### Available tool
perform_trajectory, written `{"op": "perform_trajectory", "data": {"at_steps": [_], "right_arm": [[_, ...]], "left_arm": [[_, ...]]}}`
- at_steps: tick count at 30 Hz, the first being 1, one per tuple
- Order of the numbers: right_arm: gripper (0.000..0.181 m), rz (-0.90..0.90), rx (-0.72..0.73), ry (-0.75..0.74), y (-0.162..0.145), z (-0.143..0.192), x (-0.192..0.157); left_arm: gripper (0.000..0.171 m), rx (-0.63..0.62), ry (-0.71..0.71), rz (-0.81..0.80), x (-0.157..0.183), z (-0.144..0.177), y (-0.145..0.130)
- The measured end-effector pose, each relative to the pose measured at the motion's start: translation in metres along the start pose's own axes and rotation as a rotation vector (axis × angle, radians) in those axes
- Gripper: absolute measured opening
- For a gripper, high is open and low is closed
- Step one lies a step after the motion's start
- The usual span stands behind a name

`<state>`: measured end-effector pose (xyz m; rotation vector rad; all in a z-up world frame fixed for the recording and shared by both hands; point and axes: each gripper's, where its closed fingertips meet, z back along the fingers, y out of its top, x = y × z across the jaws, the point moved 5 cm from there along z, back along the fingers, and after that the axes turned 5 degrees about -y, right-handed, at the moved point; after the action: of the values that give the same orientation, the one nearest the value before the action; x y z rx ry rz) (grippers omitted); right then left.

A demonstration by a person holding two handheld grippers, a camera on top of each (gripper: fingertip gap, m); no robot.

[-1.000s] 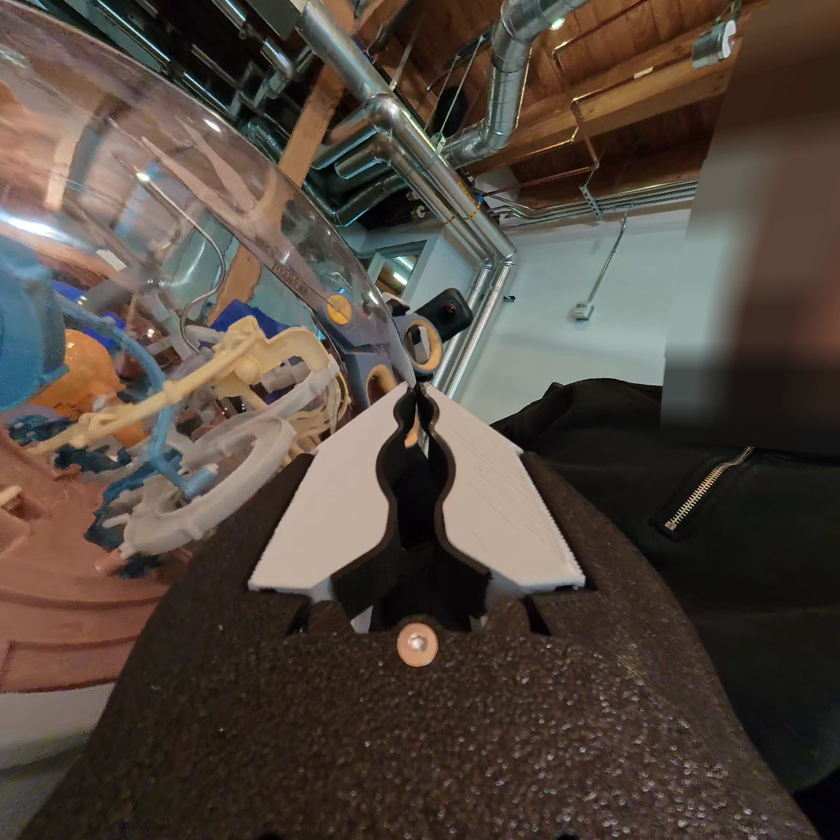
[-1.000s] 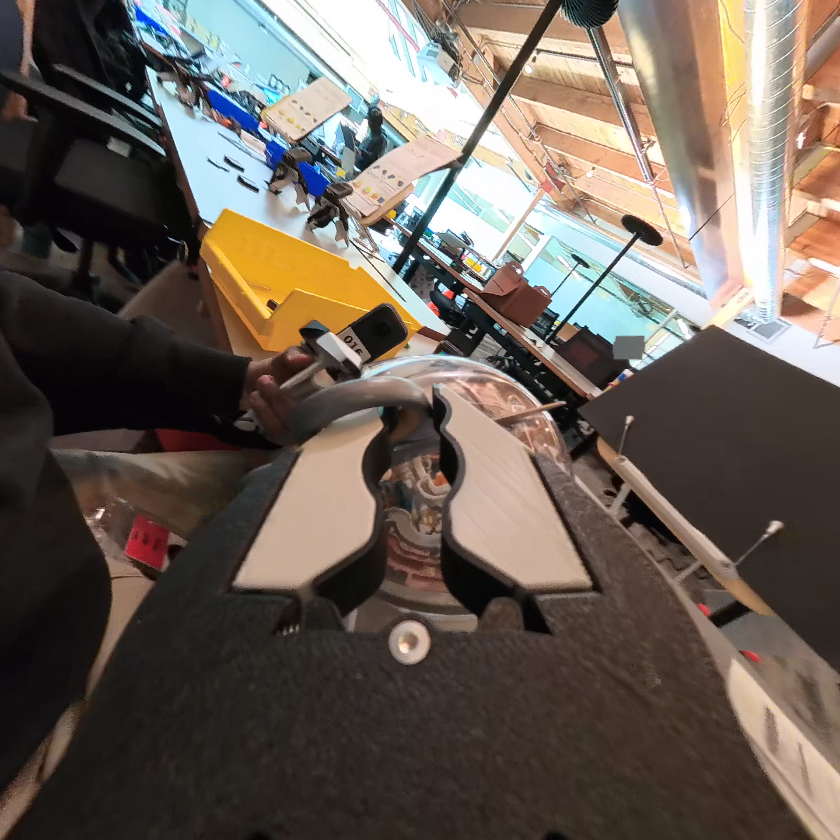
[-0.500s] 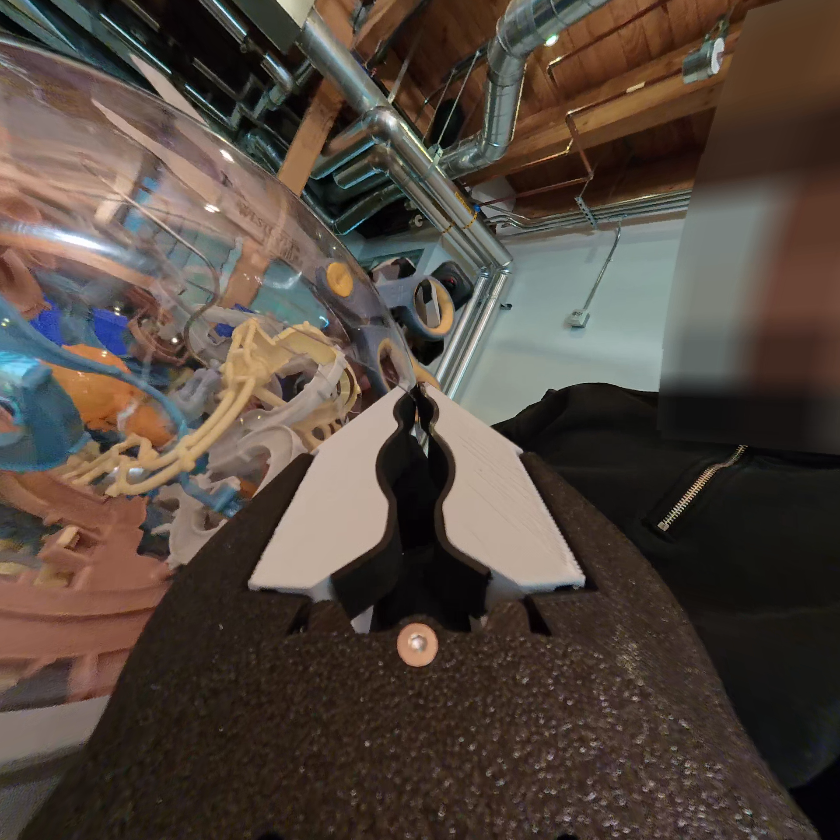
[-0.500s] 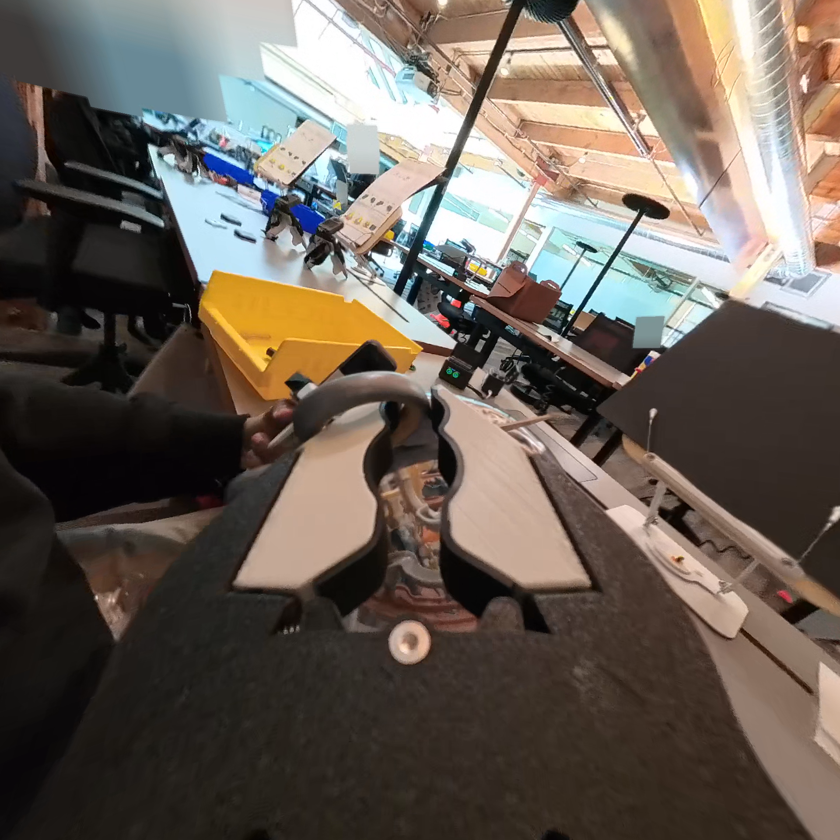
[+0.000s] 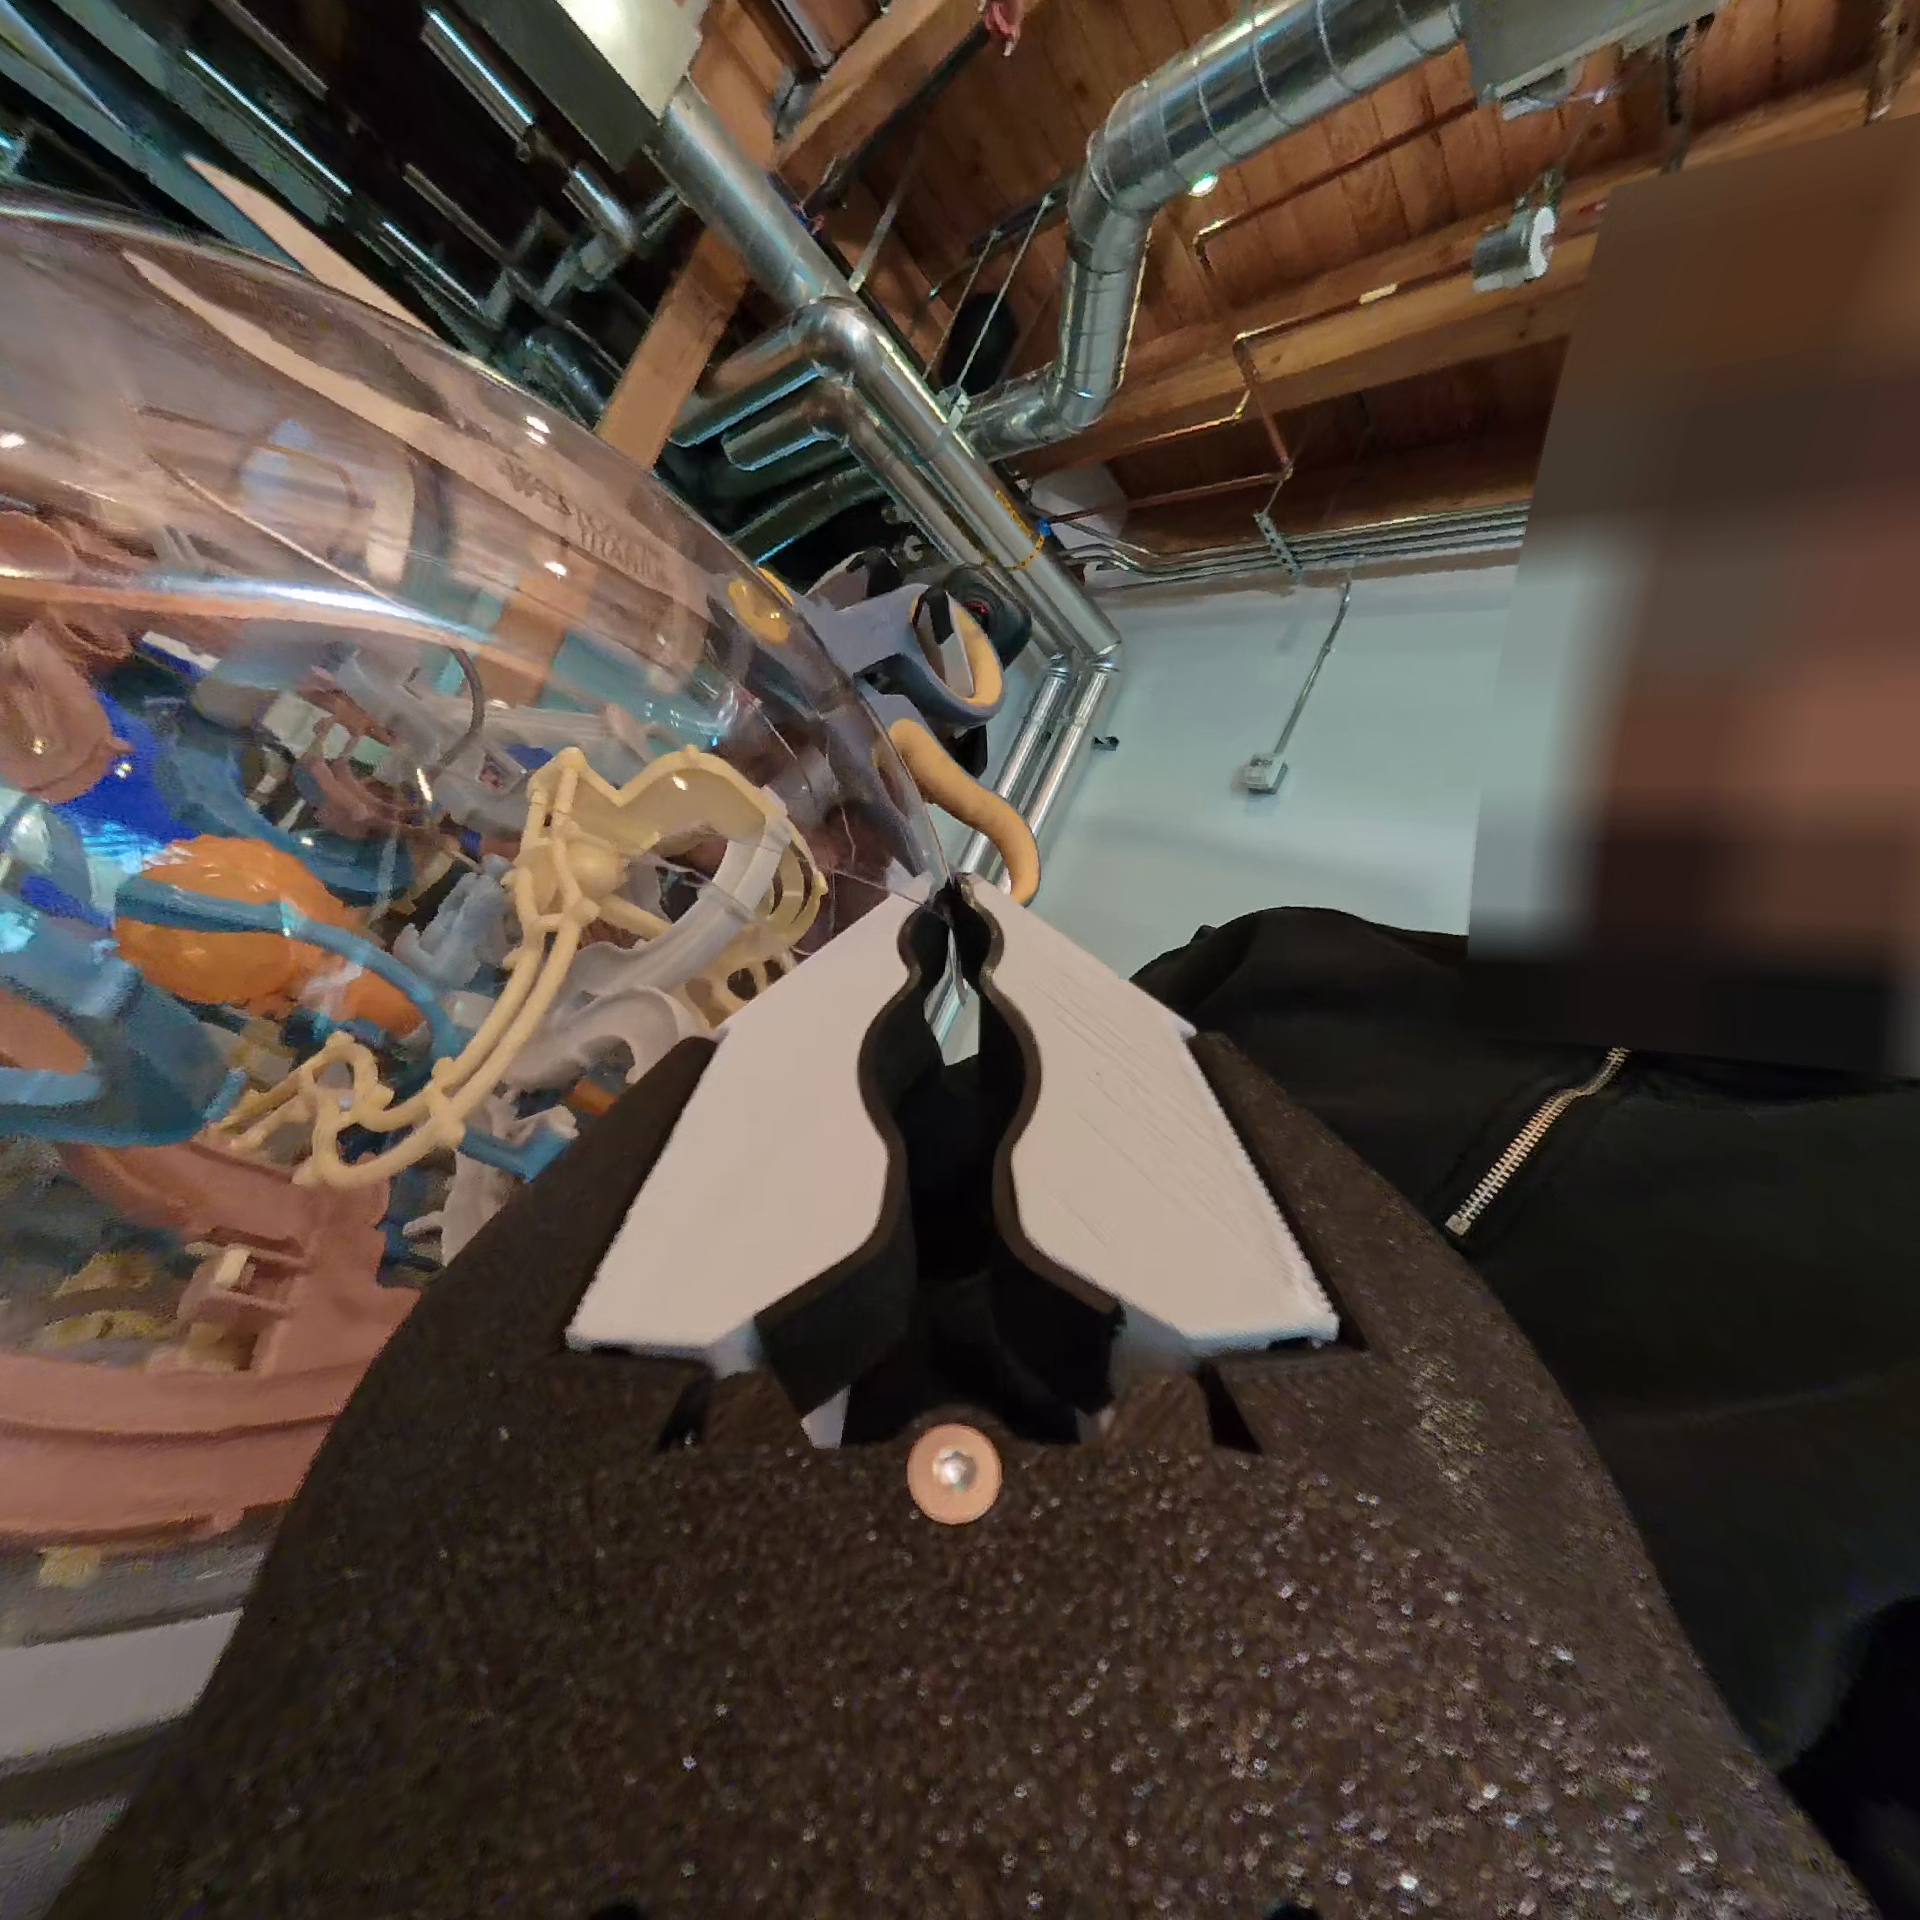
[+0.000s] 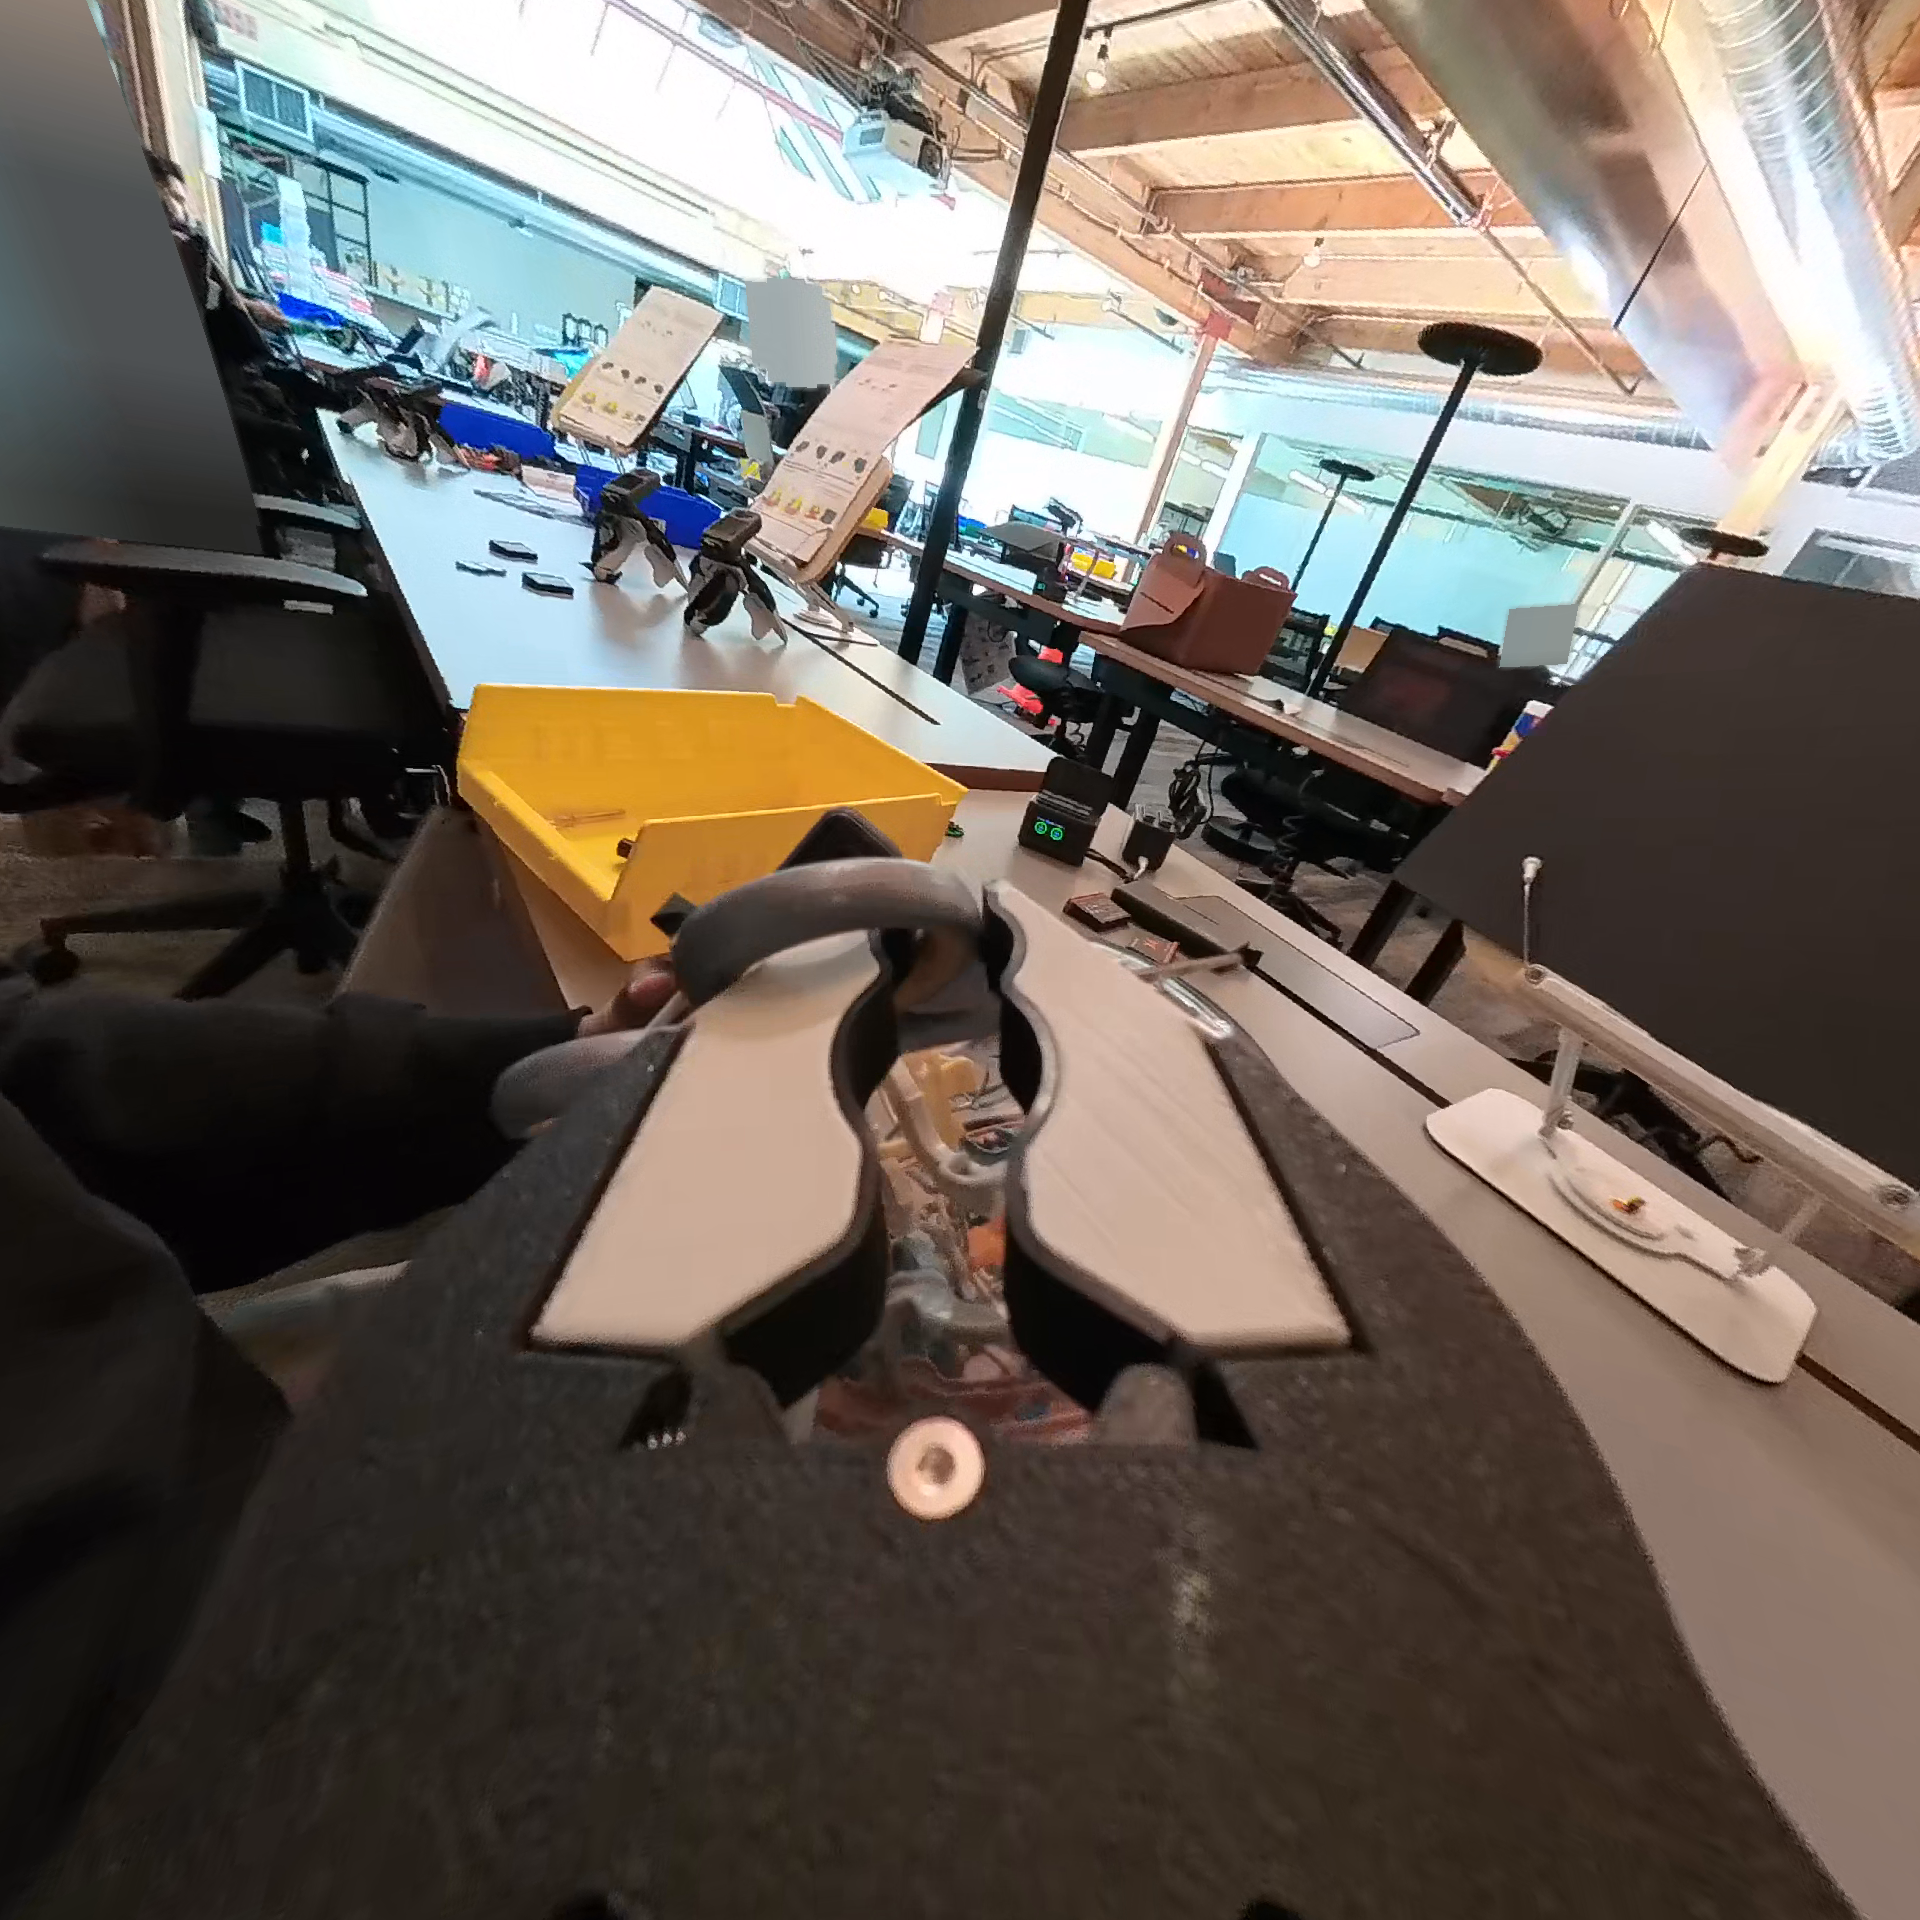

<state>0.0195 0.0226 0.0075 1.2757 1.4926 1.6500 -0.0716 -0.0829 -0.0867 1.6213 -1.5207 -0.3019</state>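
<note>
A clear plastic sphere [image 5: 364, 727] with a coloured maze of tracks inside fills the left of the left wrist view. My left gripper [image 5: 951, 914] is shut, its tips pinching a thin edge at the sphere's side, beside a tan curved loop [image 5: 1003, 831]. In the right wrist view my right gripper [image 6: 940, 935] is shut on the sphere's grey curved handle [image 6: 821, 904]. The sphere [image 6: 940, 1132] shows only through the gap between the jaws. A hand [image 6: 634, 1003] and dark sleeve reach in from the left, behind the handle.
A yellow bin [image 6: 707, 769] sits on the table beyond the handle. A small black box with green lights [image 6: 1060, 821], a white stand base [image 6: 1621, 1236] and a black board [image 6: 1714, 831] are to the right. A person's black jacket [image 5: 1558, 1195] is close. The left gripper's tips are roughly 10 cm from the right gripper's.
The sphere has turned between the grippers. The right wrist view has swung down from the ceiling towards the tables. Both grippers kept their hold.
</note>
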Motion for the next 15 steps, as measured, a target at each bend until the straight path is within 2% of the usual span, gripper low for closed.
{"op": "perform_trajectory", "data": {"at_steps": [6, 9, 15], "right_arm": [[0.009, -0.191, 0.121, 0.034, -0.007, 0.013, 0.017], [0.008, -0.193, 0.140, 0.023, -0.008, 0.013, 0.015], [0.009, -0.147, 0.177, 0.051, 0.001, 0.016, 0.008]], "left_arm": [[0.000, 0.008, 0.040, -0.006, -0.005, 0.002, 0.001], [0.000, 0.040, 0.044, 0.010, -0.005, 0.005, 0.003], [0.000, -0.056, 0.048, -0.054, -0.001, -0.002, -0.007]]}}
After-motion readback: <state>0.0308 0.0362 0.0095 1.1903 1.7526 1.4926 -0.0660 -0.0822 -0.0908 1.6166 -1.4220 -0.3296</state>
